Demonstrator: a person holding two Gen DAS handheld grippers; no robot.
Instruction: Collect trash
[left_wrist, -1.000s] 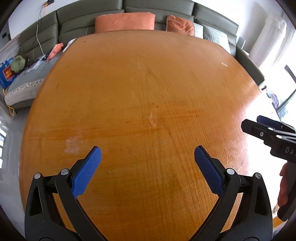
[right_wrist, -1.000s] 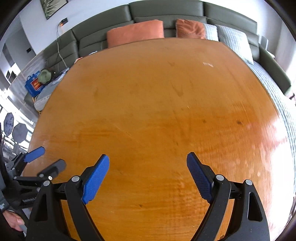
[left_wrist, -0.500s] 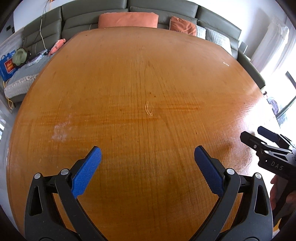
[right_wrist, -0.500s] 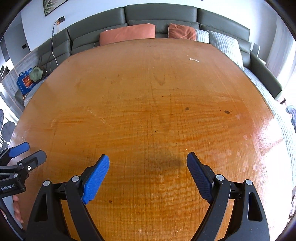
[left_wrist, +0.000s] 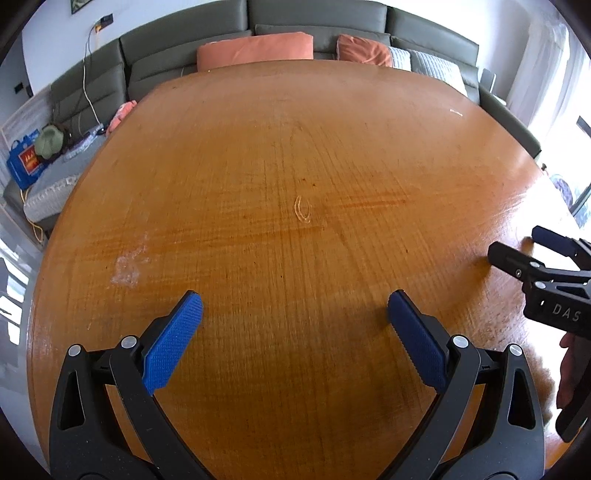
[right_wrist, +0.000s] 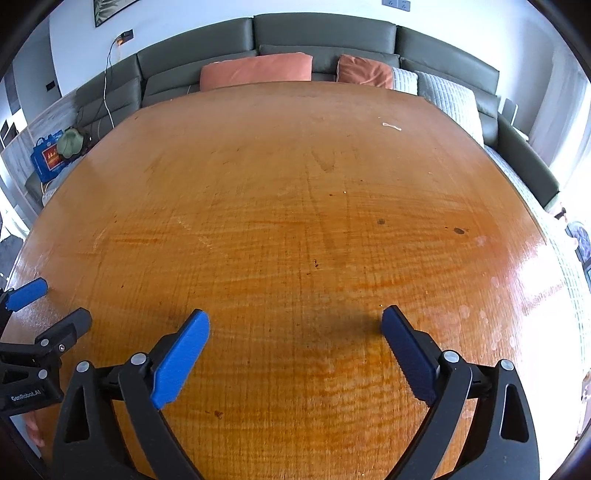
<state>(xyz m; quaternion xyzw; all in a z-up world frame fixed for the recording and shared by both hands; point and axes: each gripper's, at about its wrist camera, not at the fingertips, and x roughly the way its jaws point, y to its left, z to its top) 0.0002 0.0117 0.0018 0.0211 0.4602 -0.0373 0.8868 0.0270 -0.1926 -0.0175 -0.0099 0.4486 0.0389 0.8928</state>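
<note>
While both tools hang low over the near edge of the wooden table (left_wrist: 258, 155), neither one grips anything. The left tool (left_wrist: 294, 332) has its blue pads spread wide with only bare wood between them, and the right tool (right_wrist: 295, 347) is spread the same way. They sit side by side, each showing at the edge of the other's view, which suits a survey of the surface before choosing what to pick up.

Very little on the table looks like trash. A small white scrap (right_wrist: 391, 126), thin and slightly twisted, lies far off near the back right edge, close to the sofa (right_wrist: 325, 33); in the left view the same scrap (left_wrist: 456, 112) is only a pale fleck. A clear looped band (left_wrist: 302, 208) lies flat near the middle of the table, ahead of the left tool. Whether it is loose litter or a mark in the finish is hard to tell. A whitish smear (left_wrist: 127, 267) to the left looks like residue, not something to pick up.

No bin, bag or other container for the trash is in view, so I cannot say where collected pieces would go. My guess is the scrap would fall to the right tool, being on its side, and both things are thin and flat, so a pinch would need the pads right down at the wood.
</note>
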